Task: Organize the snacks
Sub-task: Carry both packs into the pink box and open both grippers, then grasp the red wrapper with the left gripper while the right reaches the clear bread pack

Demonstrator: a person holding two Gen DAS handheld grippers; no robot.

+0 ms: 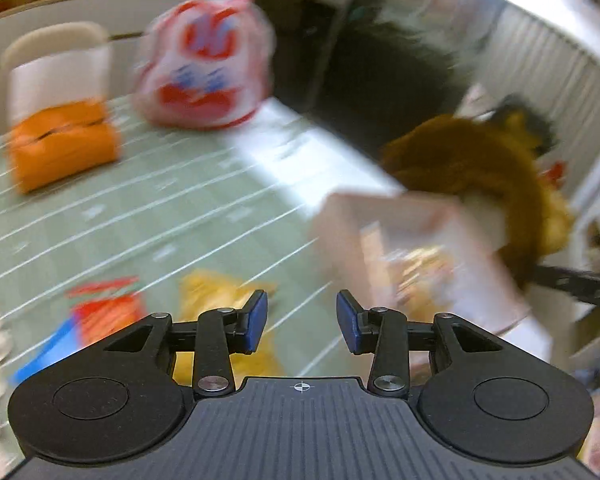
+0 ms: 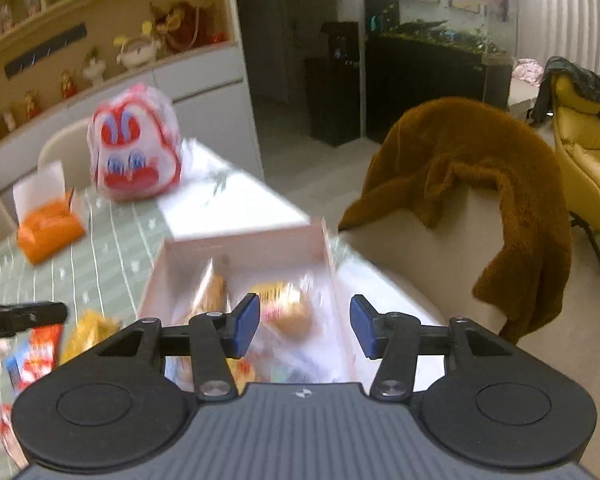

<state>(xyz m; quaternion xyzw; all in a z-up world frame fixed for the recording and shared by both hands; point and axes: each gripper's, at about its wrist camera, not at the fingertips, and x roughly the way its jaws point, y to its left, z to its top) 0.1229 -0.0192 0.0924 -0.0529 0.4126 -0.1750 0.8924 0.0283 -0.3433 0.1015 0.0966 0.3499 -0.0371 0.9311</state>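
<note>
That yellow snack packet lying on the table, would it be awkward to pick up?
Probably floppy: the yellow snack packet looks crumpled and lies flat on the table. Likely light, perhaps slippery if it's plastic film. Blur hides details.

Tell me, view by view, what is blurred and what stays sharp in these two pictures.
Left wrist view: the left gripper is sharp, while the red-and-white bag, orange pouch and pink box are smeared. Right wrist view: the right gripper and brown throw are crisp; the box's snacks blur.
</note>
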